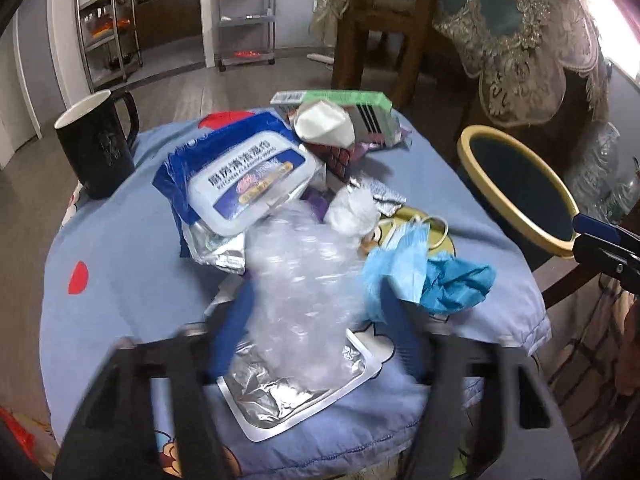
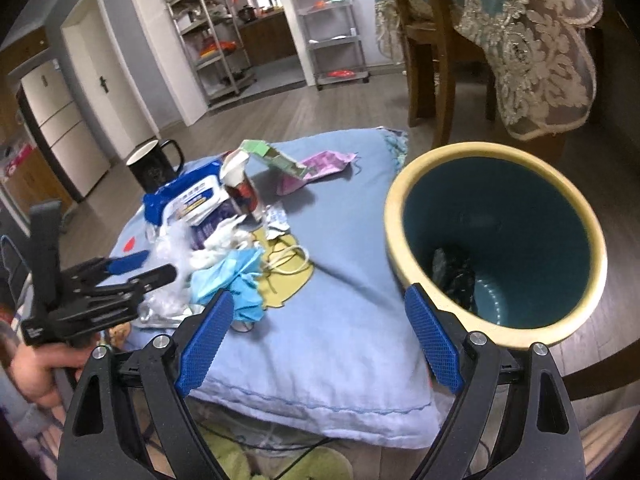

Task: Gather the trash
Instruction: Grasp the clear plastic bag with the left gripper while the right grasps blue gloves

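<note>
Inside bin [image 2: 404,216], dark crumpled trash [image 2: 454,276]

Dark lump [image 2: 454,280] deep in bin [image 2: 496,168], unidentifiable; motion-blurred left claw [image 1: 316,320].

Right claw [image 2: 318,344] open, trash pile [image 2: 224,248] left, bin [image 2: 496,240] right

A table draped in a light blue quilted cloth [image 2: 340,340] with cartoon prints carries the heap. At its far left corner stands a black mug [image 1: 96,144]. Toward the middle lie a blue wet-wipe pack [image 1: 240,176], crumpled clear plastic [image 1: 296,264], a silver foil pouch [image 1: 280,392], a blue face mask [image 1: 400,268] and a blue glove [image 1: 456,284]. Farther back lie a green carton [image 1: 352,108] and a pink wrapper [image 2: 320,168].
</note>
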The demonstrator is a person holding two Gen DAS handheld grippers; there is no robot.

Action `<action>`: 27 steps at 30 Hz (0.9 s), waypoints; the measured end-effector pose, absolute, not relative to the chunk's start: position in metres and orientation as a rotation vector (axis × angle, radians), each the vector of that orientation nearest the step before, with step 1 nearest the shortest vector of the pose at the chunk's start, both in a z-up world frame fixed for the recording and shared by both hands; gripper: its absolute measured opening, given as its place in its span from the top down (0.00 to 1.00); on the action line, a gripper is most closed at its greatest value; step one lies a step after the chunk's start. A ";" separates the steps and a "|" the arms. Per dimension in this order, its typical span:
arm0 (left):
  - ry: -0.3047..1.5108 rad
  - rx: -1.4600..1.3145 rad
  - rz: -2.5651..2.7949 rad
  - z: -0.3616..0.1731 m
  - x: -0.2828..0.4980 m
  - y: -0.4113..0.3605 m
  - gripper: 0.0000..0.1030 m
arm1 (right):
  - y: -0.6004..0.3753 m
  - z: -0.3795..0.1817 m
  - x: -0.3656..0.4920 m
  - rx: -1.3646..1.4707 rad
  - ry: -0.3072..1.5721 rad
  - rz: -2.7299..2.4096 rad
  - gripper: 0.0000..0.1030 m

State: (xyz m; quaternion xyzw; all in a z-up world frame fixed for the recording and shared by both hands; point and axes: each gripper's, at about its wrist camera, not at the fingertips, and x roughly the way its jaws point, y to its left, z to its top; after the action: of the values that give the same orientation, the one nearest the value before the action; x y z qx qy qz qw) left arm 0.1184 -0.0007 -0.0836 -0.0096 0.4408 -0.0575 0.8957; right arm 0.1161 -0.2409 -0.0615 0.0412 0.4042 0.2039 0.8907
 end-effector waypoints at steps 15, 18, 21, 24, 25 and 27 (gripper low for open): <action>0.754 -0.119 -0.129 -0.048 0.098 0.015 0.78 | -0.183 -0.083 0.127 0.062 0.926 0.547 0.20; 0.745 -0.176 -0.112 -0.047 0.097 0.026 0.78 | -0.171 -0.088 0.128 0.036 0.945 0.563 0.21; 0.744 -0.222 -0.104 -0.048 0.097 0.035 0.78 | -0.161 -0.103 0.136 0.022 0.990 0.556 0.32; 0.744 -0.235 -0.102 -0.048 0.096 0.037 0.78 | -0.160 -0.115 0.145 0.065 1.042 0.555 0.57; 0.744 -0.233 -0.104 -0.048 0.096 0.038 0.78 | -0.160 -0.118 0.146 0.077 1.043 0.560 0.59; 0.742 -0.226 -0.109 -0.048 0.096 0.037 0.78 | -0.161 -0.115 0.145 0.085 1.028 0.566 0.66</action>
State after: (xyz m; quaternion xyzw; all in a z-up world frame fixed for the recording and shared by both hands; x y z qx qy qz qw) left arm 0.0961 0.0368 -0.0483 -0.1100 0.3616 -0.0533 0.9243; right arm 0.1451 -0.1611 -0.1152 0.0401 0.4847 0.2670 0.8320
